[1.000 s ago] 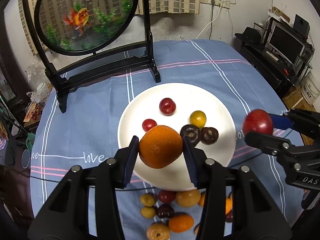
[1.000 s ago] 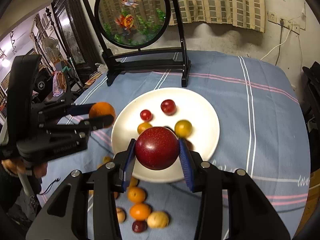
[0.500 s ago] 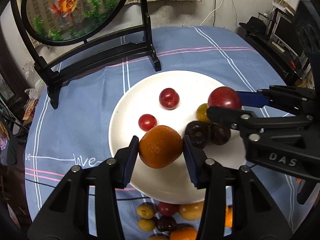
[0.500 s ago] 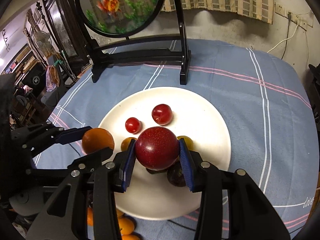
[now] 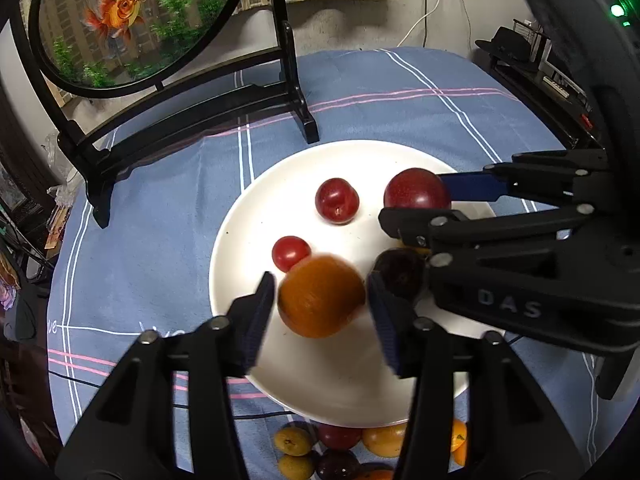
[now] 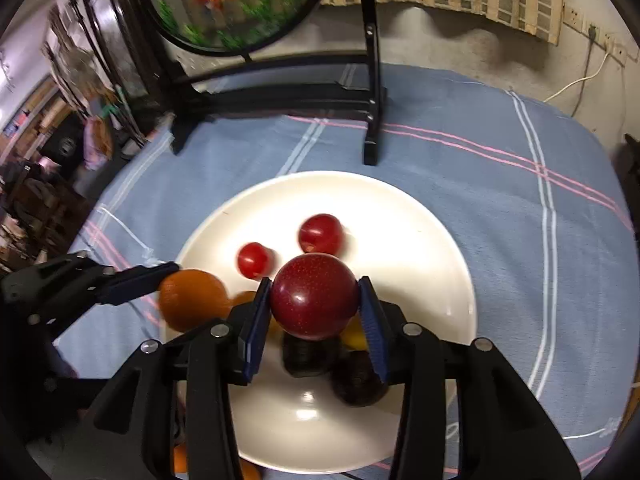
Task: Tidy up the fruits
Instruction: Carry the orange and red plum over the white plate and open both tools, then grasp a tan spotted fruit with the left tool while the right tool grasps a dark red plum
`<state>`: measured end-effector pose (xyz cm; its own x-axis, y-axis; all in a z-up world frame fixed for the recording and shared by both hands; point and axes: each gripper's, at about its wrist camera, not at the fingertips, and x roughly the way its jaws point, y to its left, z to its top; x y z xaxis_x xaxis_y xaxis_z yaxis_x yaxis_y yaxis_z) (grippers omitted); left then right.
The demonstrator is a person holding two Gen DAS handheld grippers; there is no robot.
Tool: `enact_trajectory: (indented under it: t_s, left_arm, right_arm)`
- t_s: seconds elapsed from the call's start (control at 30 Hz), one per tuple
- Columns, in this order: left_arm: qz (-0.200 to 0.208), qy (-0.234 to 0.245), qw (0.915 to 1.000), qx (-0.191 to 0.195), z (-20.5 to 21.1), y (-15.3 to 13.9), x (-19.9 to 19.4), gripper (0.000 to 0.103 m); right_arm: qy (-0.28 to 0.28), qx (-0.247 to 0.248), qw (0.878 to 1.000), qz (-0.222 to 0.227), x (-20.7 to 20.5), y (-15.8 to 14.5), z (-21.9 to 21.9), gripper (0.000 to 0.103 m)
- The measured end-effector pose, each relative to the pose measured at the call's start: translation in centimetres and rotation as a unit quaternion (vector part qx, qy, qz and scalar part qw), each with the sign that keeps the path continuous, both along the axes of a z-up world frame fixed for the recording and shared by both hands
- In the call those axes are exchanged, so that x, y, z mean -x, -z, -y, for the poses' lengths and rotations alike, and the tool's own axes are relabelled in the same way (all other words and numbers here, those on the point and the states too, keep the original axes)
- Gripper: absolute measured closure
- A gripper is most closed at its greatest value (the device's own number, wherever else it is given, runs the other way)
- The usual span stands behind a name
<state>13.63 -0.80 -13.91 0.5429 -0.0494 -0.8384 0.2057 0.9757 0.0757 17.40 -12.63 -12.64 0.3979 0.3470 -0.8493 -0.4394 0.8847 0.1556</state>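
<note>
While the right gripper (image 6: 314, 318) has its fingers pressed against a big red plum (image 6: 314, 296) held over the white plate (image 6: 420, 236), the left gripper (image 5: 320, 314) has spread a little, with a slim gap showing on each side of the blurred orange (image 5: 321, 297) just above the plate's near-left part. On the plate lie two small red fruits (image 5: 337, 200), two dark plums (image 6: 356, 380) and a yellow one, and more fruit (image 5: 294, 440) sits on the blue cloth of the table (image 5: 140, 240) beside the near rim.
</note>
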Motion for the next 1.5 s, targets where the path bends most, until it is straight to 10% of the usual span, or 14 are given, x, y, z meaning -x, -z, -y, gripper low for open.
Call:
enact_trajectory:
  t_s: [0.1, 0.67, 1.1, 1.5]
  left_arm:
    - [0.011, -0.001, 0.9999, -0.001, -0.2, -0.5, 0.1, 0.035]
    - [0.08, -0.084, 0.9922, 0.046, -7.7, -7.7, 5.9, 0.035]
    - [-0.003, -0.083, 0.9955, 0.047, -9.7, -2.1, 16.5, 0.034]
    - [-0.038, -0.073, 0.9958, 0.042, -9.9, 0.4, 20.4, 0.034]
  right_arm:
    - [0.019, -0.015, 1.0, 0.019, 0.3, -0.8, 0.9, 0.035]
    - [0.047, -0.07, 0.988, 0.126, 9.3, -10.5, 7.3, 0.035]
    - [-0.005, 0.009, 1.0, -0.004, 23.4, 1.4, 6.2, 0.035]
    - [0.0, 0.023, 0.998, -0.05, 22.7, 6.2, 3.9, 0.055]
